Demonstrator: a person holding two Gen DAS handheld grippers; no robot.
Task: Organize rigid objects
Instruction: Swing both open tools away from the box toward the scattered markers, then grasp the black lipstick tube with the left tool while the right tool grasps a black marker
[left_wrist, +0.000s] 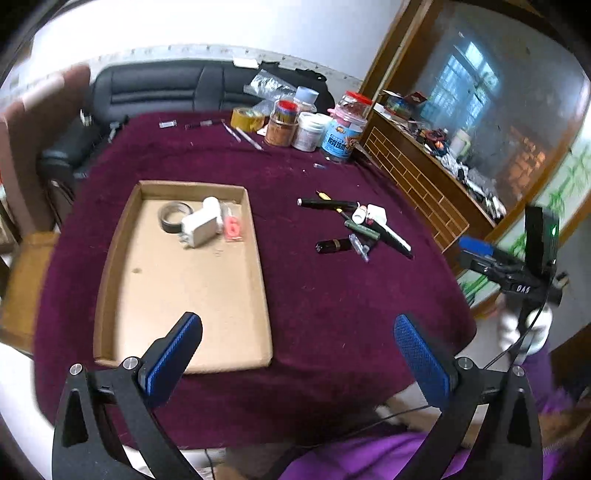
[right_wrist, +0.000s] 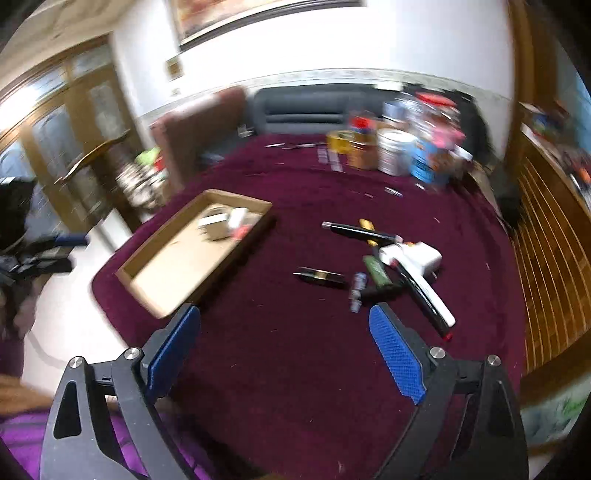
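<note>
Table (left_wrist: 314, 314) under dark red cloth. On it: cardboard tray (left_wrist: 110, 266) at left, loose pile of pens (left_wrist: 354, 225) at right, jars (left_wrist: 314, 125) and tape roll (left_wrist: 246, 119) at far edge.

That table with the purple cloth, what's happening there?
A person is tidying small items into a cardboard tray with two hand-held grippers. A tape roll and white adapter already lie in it; pens and a lipstick wait on the cloth. The left gripper and right gripper are open, holding nothing.
</note>
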